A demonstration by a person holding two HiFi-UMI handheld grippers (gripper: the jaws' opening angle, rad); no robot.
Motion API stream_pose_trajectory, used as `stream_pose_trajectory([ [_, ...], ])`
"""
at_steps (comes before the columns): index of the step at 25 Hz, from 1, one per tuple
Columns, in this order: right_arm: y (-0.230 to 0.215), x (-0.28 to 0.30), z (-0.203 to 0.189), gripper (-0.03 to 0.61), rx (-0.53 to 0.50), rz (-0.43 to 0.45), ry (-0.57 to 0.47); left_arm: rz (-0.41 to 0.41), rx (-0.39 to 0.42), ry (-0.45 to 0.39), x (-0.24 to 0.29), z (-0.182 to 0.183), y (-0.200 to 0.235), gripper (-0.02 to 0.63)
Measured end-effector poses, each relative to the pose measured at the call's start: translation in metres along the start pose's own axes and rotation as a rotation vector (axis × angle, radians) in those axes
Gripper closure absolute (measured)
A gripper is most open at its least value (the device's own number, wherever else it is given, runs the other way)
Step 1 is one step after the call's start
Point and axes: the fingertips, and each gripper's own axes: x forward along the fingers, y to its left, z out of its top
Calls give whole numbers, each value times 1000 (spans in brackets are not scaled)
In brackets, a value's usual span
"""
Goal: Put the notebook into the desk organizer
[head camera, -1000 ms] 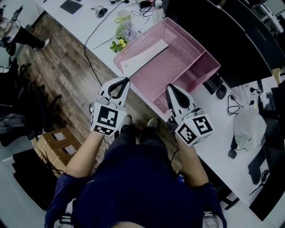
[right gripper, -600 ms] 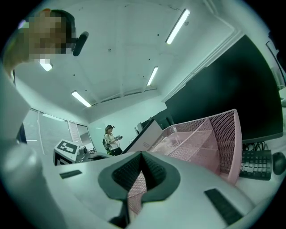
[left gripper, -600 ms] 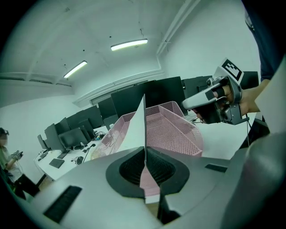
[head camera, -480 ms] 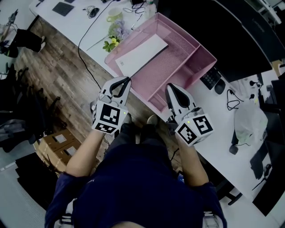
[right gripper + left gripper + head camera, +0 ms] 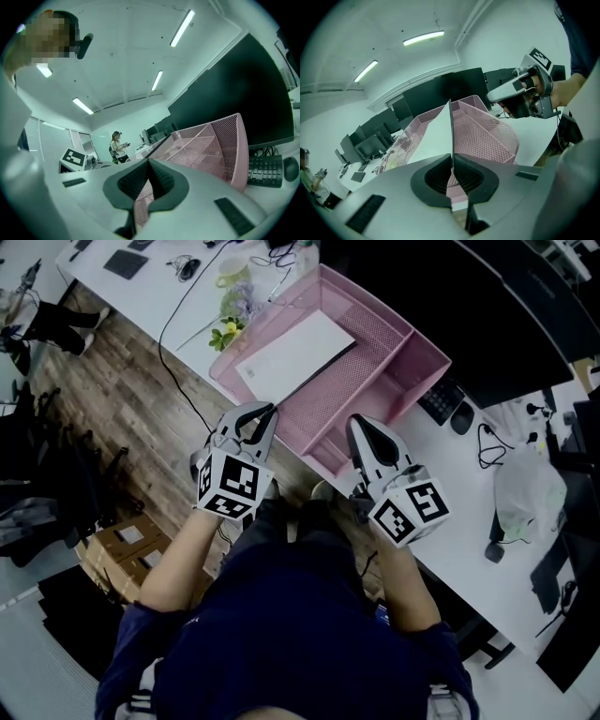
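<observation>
From the head view, the pink mesh desk organizer stands on a white table. The white notebook lies slanted over its large compartment, with the near corner sticking out over the front wall. The left gripper holds that corner. The right gripper has its tips at the organizer's near side. Only this view shows the yellow flowers, a black cable and the wooden floor.

In the left gripper view, the jaws are pressed together on the notebook, which is seen edge-on and runs up from the pads. This view also shows the hand around the right gripper, and ceiling lights.

In the right gripper view, the jaws are pinched on a strip of the organizer's pink mesh. Only here do I see a person standing far behind, and a keyboard below a dark monitor. The only print visible is the black-and-white square pattern on each marker cube.
</observation>
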Motion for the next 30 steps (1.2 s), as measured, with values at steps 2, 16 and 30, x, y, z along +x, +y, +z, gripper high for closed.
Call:
stream_pose_trajectory([
  [2,-1,0,0,574,2,-1,-1,-8,19,15,1,-1,-2,578],
  [16,3,-4,-1,574,12,-8,-9,-90,-12,26,3,-2,-9,536],
  [30,4,-7,1,574,11,-14,-14,-204,-109,-13,-4,2,-20,465],
])
